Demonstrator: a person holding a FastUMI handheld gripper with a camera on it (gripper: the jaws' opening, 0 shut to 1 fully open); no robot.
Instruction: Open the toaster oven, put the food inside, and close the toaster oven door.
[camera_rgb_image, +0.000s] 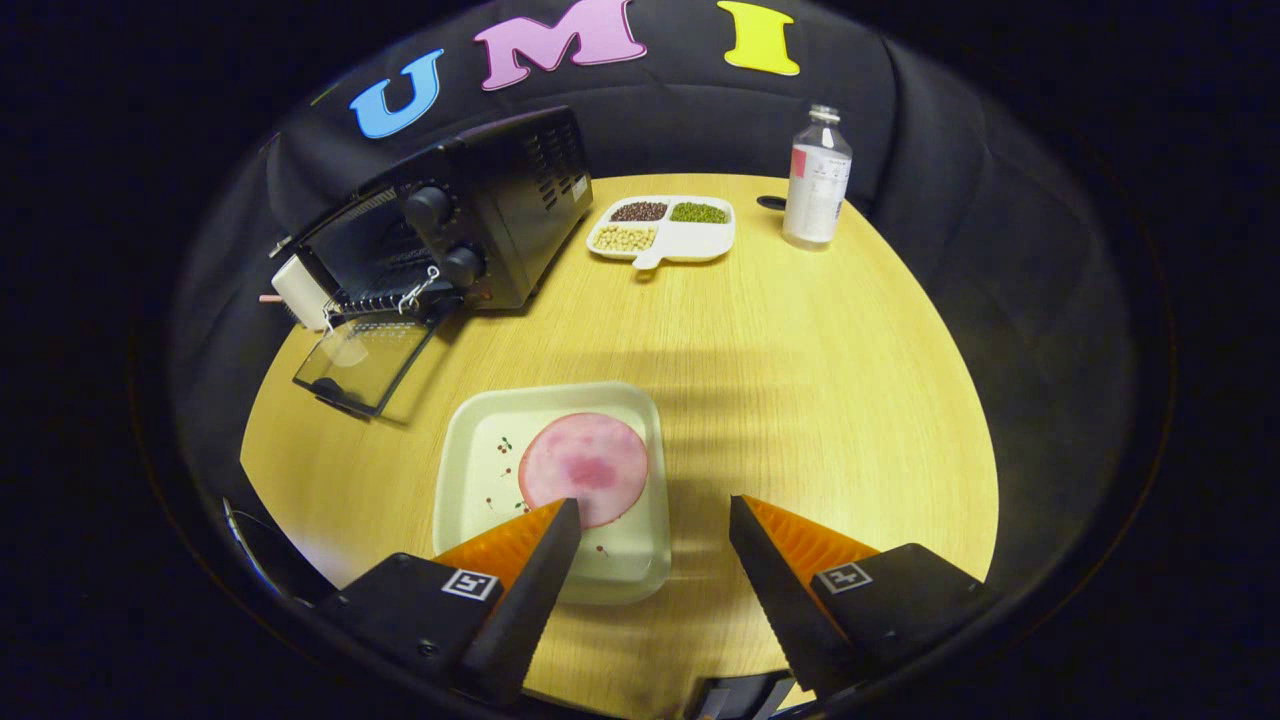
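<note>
A black toaster oven (470, 225) stands at the far left of the round wooden table (800, 380), its glass door (362, 362) folded down flat and open. Nearer to me, a round pink slice of meat (585, 466) lies on a square white plate (480, 450). My gripper (655, 512) is open, with nothing between its fingers. The left fingertip (560, 530) hangs over the near edge of the slice and plate; the right fingertip (748, 530) is over bare table to the right of the plate.
A white divided tray (700, 240) with beans and grains sits at the back middle. A clear bottle (818, 178) with a white label stands at the back right, next to a dark hole in the tabletop (770, 203). Black cloth walls surround the table.
</note>
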